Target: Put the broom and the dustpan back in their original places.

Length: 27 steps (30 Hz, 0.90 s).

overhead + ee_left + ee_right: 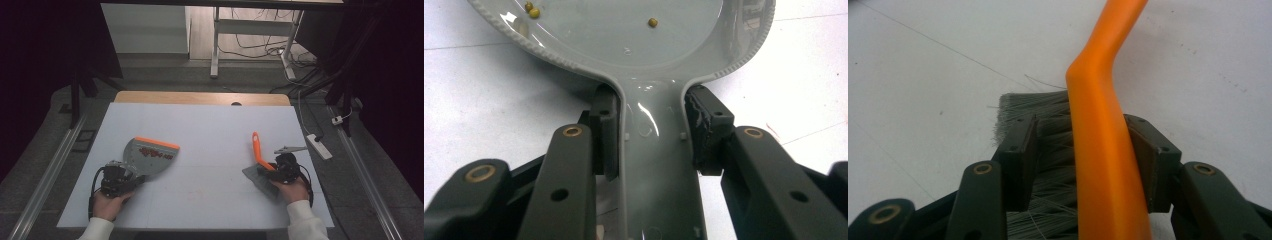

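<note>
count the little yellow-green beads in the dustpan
3 beads in the dustpan: two together near the left rim, one alone right of centre. More may lie beyond the frame.

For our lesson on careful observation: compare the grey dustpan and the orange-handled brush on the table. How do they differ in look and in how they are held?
The dustpan is broad and grey with an orange front edge; the brush is slim, with an orange handle and grey bristles.
The left tool is clamped on the dustpan's handle; the right tool has open jaws, with a gap left of the brush handle.
The dustpan holds small yellowish beads; the brush carries nothing.
Both rest on the white table.
</note>
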Each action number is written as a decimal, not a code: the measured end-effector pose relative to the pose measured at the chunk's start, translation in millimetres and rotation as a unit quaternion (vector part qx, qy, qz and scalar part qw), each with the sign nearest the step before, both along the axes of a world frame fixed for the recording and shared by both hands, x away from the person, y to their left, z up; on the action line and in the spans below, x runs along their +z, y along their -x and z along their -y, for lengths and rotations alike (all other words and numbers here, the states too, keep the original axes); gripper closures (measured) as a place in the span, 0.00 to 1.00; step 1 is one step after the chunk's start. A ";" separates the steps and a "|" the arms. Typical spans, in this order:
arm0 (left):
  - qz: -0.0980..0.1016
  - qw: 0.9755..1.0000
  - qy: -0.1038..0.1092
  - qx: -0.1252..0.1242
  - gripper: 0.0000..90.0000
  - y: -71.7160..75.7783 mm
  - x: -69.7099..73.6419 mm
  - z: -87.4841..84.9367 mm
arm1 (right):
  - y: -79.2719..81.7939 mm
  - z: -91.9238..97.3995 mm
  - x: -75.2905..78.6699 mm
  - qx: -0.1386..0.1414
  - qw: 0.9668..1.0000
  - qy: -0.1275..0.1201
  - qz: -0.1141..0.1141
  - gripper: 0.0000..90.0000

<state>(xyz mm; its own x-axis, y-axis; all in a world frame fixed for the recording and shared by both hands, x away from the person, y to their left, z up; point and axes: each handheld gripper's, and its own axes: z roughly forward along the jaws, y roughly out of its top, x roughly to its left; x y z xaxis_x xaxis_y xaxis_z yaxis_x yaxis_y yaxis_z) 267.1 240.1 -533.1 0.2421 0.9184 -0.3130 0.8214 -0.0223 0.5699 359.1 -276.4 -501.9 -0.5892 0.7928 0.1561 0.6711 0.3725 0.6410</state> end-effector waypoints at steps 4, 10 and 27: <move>0.000 1.000 -0.007 0.014 0.68 1.3 0.1 4.9 | -2.3 1.2 -2.0 -0.003 1.000 0.003 -0.003 0.53; 0.000 0.999 -0.008 0.033 0.68 1.5 -0.3 9.9 | -3.9 2.8 -3.6 -0.006 1.000 0.002 -0.009 0.51; 0.019 0.999 -0.012 0.028 0.50 4.1 3.0 9.9 | -4.3 2.8 -0.5 -0.015 0.999 0.030 0.015 0.44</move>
<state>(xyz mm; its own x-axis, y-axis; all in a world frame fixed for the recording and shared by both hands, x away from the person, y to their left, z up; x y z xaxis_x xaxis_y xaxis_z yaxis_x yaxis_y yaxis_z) 263.0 230.2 -530.1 0.2009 0.9378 -0.2831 0.7991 0.0102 0.6010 363.5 -279.2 -502.4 -0.5687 0.8174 0.0913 0.6638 0.3906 0.6378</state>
